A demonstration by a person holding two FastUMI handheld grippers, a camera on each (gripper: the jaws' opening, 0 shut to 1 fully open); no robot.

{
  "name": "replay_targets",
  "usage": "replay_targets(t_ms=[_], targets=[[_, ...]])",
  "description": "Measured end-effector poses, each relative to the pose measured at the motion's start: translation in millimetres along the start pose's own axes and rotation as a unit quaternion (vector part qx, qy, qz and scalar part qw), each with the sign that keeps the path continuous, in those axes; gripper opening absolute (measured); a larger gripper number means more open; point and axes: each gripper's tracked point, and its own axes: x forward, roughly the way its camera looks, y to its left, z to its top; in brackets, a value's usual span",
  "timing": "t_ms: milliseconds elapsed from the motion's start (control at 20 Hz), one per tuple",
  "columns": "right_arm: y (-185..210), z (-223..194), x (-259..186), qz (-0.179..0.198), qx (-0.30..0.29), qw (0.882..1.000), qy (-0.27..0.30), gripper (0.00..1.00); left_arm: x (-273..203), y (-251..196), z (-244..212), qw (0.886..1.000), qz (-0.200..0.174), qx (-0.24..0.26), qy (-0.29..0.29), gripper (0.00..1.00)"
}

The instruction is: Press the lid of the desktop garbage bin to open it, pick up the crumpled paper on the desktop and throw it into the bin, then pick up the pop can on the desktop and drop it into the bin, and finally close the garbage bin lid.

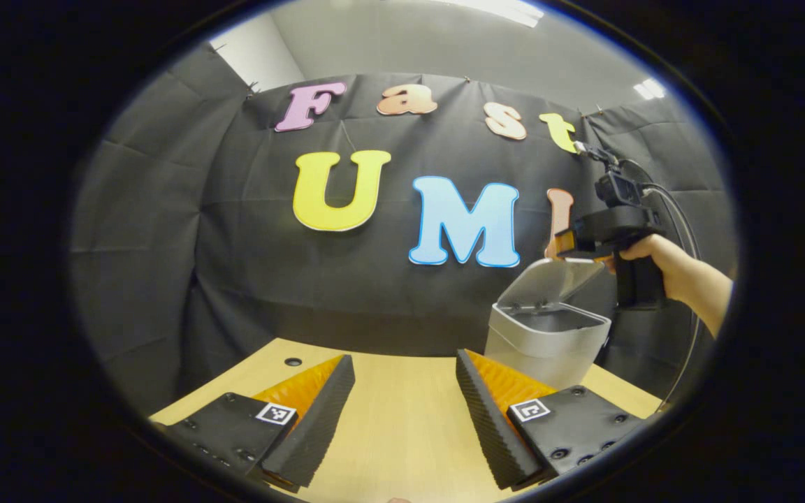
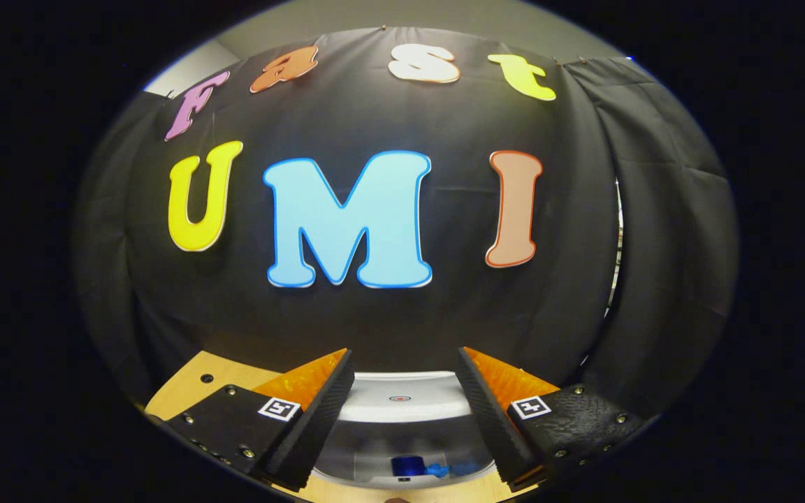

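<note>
Over the pale wooden desktop [image 1: 402,426] we are hovering the right gripper [image 2: 402,391], jaws apart and empty, above the grey plastic bin [image 1: 546,342] (raised lid [image 1: 560,279]), so we should press the lid down squarely, while the left gripper [image 1: 402,398] is waiting open.

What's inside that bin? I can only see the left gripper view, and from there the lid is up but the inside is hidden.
Observer: In the right gripper view, something blue lies at the bottom of the bin. I cannot tell what it is.
Visitor: Is the gripper over there holding anything?
Observer: No. The right gripper has its fingers apart, with nothing between them.
Visitor: And where is it pointing?
Observer: Over the bin's open mouth, with the raised lid just ahead of its fingers.
</note>
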Motion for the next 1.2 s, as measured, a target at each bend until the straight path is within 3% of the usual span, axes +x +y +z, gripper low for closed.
replay_targets(t_ms=[550, 1200], targets=[[7.8, -50.8, 7.7, 0.006, 0.003, 1.000, 0.011, 0.94, -1.0, 5.2, -4.1, 1.000, 0.005, 0.004, 0.006, 0.96], [9.2, -83.4, 15.5, 0.014, -0.005, 1.000, -0.027, 0.95, 5.6, 14.9, -10.7, 1.000, 0.009, 0.001, 0.016, 0.96]])
